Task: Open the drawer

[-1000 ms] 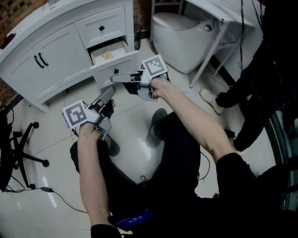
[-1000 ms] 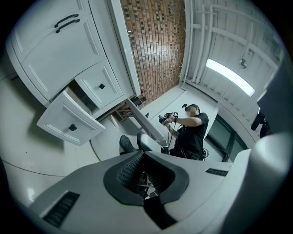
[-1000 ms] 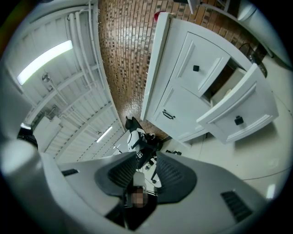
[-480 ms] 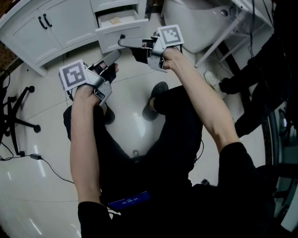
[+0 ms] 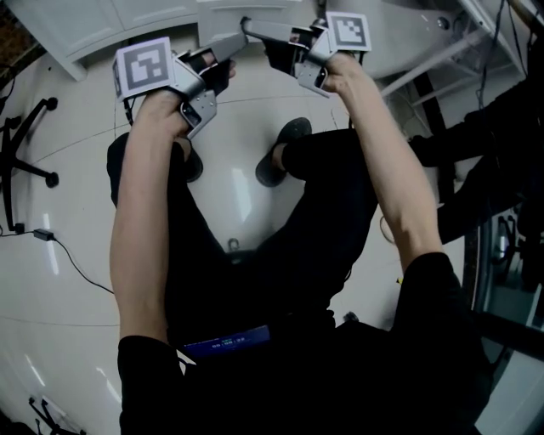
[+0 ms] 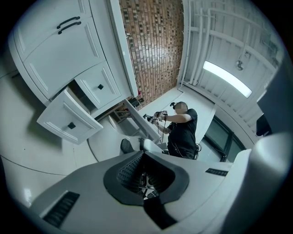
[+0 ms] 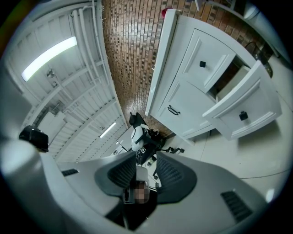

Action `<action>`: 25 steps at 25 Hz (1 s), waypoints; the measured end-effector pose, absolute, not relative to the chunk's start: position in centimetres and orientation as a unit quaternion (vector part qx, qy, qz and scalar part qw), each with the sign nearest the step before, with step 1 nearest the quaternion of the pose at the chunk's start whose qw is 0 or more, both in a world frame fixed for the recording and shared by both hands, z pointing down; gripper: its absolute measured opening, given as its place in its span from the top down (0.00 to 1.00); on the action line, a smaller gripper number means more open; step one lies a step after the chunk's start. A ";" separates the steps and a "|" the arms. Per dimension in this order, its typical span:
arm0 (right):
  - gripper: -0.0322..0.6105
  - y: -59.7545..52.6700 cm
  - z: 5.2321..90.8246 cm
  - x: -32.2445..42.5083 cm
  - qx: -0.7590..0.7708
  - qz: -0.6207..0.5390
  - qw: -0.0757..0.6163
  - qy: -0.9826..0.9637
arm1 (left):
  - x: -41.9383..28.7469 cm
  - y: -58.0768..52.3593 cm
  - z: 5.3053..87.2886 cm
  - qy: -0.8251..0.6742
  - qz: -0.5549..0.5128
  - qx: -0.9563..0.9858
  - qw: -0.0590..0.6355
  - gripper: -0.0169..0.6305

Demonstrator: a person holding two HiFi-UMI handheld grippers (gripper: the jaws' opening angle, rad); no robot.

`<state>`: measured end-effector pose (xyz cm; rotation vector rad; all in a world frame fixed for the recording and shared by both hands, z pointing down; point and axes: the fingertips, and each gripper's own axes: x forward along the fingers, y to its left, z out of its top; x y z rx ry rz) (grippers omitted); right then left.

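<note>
The white cabinet's lower drawer [image 6: 68, 119] stands pulled out, its black knob [image 6: 71, 125] free; the right gripper view shows the same drawer [image 7: 242, 107] open. The drawer above it [image 6: 98, 85] is closed. Both grippers hang level in front of the cabinet, away from the knob. My left gripper [image 5: 238, 40] [image 6: 143, 153] is shut with nothing in it. My right gripper [image 5: 248, 24] [image 7: 145, 157] shows a narrow gap between its pads and holds nothing. In the head view only a white strip of the cabinet [image 5: 153, 10] shows at the top edge.
An office chair base [image 5: 17, 153] and a floor cable [image 5: 51, 242] lie at the left. My own legs and shoes [image 5: 293, 132] fill the middle. A second person in black [image 5: 484, 170] stands at the right beside a white stand [image 5: 442, 59]. A brick wall [image 6: 153, 45] rises beside the cabinet.
The head view has tipped downward: the cabinet and open drawer have slid off the top edge and both grippers now sit at the top of the picture. The grippers keep their poses.
</note>
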<state>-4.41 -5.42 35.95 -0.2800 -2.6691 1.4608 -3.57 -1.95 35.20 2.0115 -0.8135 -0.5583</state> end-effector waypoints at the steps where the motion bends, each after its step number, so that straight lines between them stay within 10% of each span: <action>1: 0.71 -5.5 35.9 -4.4 -0.092 0.475 0.043 -0.874 | -3.5 -2.0 35.0 -0.323 -0.224 0.813 0.430 0.99; 25: 0.72 -5.3 36.6 -4.2 -0.090 0.459 0.055 -0.882 | -3.2 -1.8 34.9 -0.316 -0.219 0.819 0.427 0.99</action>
